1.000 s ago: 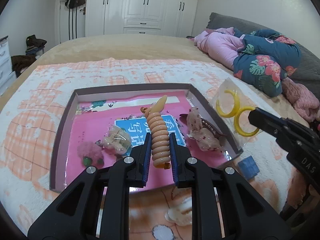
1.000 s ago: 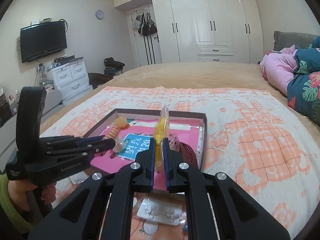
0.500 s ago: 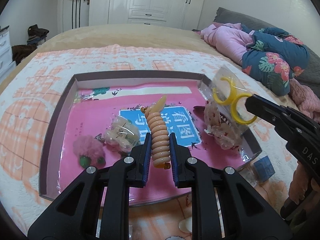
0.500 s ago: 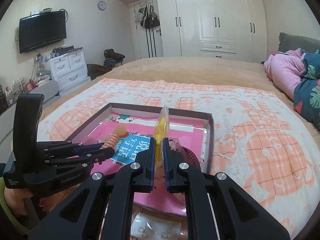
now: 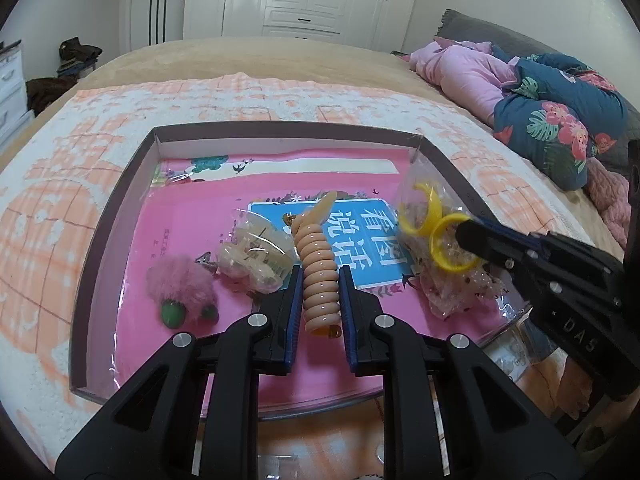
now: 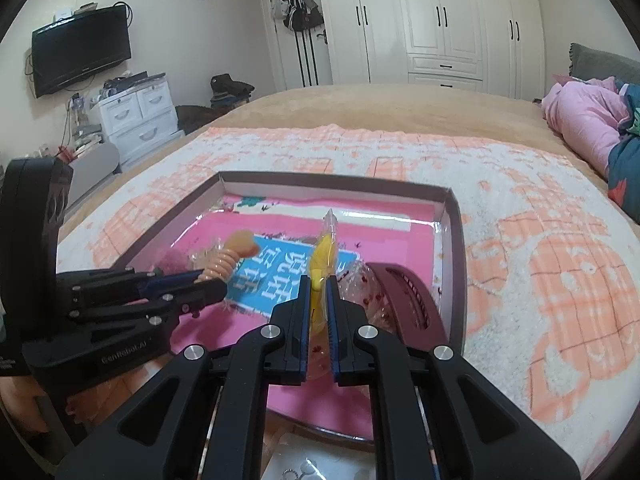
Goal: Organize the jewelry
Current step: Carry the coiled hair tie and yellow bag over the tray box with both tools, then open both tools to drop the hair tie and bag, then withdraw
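Observation:
My left gripper (image 5: pixel 319 280) is shut on a peach spiral hair tie (image 5: pixel 318 268) and holds it over the shallow box (image 5: pixel 120 196) with a pink book inside. It also shows in the right wrist view (image 6: pixel 224 266). My right gripper (image 6: pixel 318 292) is shut on a clear bag of yellow rings (image 6: pixel 324 258), over the box's right part; the bag shows in the left wrist view (image 5: pixel 436 236). In the box lie a pink fuzzy clip (image 5: pixel 180 284), a bagged clear claw clip (image 5: pixel 256 256) and a dark red comb clip (image 6: pixel 404 296).
The box (image 6: pixel 454 240) rests on an orange-and-white blanket (image 6: pixel 560 280) on a bed. A small clear packet of earrings (image 6: pixel 304 468) lies in front of the box. Pink and floral bedding (image 5: pixel 540 100) is piled at the right.
Both grippers have moved forward and lower over the box. The bag of yellow rings has come in from beyond the box's right edge to above its right part.

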A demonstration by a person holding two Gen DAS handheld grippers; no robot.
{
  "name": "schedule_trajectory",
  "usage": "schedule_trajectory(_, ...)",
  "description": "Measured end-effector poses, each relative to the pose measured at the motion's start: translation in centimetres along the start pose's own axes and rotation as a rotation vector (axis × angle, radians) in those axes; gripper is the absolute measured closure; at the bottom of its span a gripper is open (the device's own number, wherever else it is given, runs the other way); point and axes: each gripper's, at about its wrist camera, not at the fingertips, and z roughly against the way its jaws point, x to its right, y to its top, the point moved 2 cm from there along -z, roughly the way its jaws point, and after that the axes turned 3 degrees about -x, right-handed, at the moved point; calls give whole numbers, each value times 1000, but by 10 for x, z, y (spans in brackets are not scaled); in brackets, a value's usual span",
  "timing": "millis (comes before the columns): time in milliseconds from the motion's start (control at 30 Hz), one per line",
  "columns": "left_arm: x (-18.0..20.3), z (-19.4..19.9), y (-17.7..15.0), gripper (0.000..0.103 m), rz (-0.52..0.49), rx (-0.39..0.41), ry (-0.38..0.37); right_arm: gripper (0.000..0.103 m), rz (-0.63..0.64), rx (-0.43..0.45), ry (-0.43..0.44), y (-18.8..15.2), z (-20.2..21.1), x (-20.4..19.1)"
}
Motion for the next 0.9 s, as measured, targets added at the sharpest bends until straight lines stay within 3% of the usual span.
schedule_trajectory(400,-4,1,-1,92,7,1,3,91,-30,-16,8,-10,3,2)
schedule_trajectory(900,-2,15,2,92,9,30,-6,72,-26,41,-48,-17,32,8)
